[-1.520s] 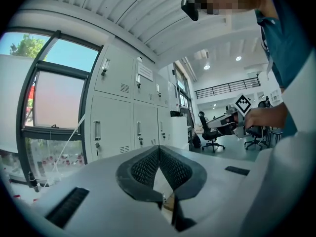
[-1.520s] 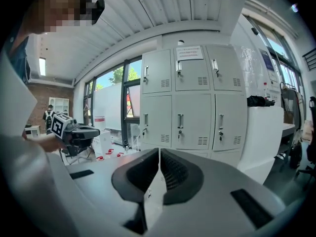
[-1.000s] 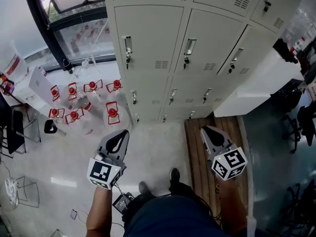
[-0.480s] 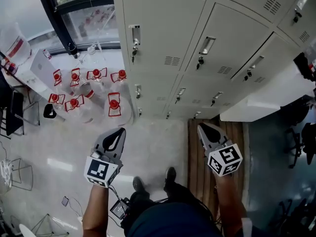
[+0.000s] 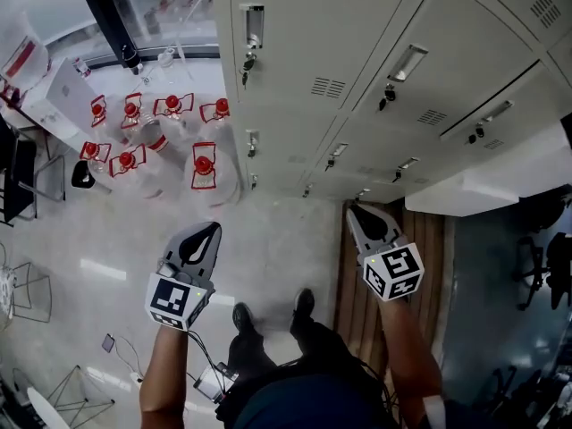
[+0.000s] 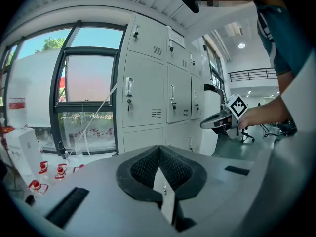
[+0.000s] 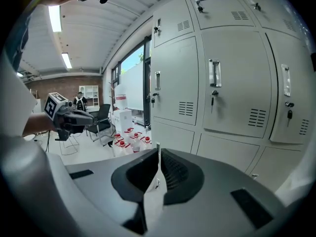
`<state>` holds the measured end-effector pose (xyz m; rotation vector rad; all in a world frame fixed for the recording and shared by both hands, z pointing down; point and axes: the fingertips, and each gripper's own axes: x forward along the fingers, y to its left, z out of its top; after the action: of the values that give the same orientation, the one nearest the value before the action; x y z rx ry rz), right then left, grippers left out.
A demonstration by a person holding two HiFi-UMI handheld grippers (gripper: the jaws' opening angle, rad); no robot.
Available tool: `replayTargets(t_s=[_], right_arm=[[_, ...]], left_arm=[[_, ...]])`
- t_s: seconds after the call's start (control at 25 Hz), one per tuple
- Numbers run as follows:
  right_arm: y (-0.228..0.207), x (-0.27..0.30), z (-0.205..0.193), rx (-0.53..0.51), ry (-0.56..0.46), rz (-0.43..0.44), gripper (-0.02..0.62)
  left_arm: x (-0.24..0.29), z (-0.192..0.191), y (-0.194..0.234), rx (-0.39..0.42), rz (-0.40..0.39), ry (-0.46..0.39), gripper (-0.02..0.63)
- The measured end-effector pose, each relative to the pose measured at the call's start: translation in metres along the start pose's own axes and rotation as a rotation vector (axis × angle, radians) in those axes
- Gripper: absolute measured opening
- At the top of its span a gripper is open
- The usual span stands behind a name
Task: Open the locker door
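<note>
A bank of cream metal lockers (image 5: 357, 70) fills the top of the head view, all doors closed, each with a recessed handle (image 5: 253, 27) and a key below it. My left gripper (image 5: 204, 238) hangs above the floor, short of the lockers, shut with nothing in it. To its right my right gripper (image 5: 356, 213) is shut and empty too, its tip near the bottom row of doors. The left gripper view has the lockers (image 6: 143, 90) ahead and the right gripper (image 6: 217, 122) off to the right. In the right gripper view the locker doors (image 7: 217, 83) stand close ahead.
Several clear bottles with red caps (image 5: 204, 164) stand on the floor left of the lockers, by a window. A wooden slat platform (image 5: 431, 239) lies under the right gripper. A white counter (image 5: 483, 190) juts out at right. Chairs (image 5: 18, 186) stand at far left.
The view has swung so the lockers sit larger and further right. Both grippers have edged a little toward the lockers. Both stay shut and empty.
</note>
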<state>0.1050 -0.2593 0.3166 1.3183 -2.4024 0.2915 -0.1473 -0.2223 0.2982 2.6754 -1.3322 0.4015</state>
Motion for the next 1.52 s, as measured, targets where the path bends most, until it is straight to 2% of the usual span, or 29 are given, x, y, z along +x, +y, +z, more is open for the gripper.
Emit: replayTargets(t_s=[0.44,0.8,1.52], right_arm=[[-0.012,0.079,-0.073,0.006,0.046,0.016,0.038],[-0.029,0.130,-0.152,0.044,0.106,0.002,0.039],[-0.063,0.249,-0.290,0.018,0.191,0.000,0.040]], left_arm=[[0.045,-0.077,0.015,-0.044,-0.002,0.050,0.017],[0.087,-0.145,0.020,-0.068,-0.026,0.106,0.017],[0.174,-0.276,0.046,-0.112,-0.046,0.155,0.017]])
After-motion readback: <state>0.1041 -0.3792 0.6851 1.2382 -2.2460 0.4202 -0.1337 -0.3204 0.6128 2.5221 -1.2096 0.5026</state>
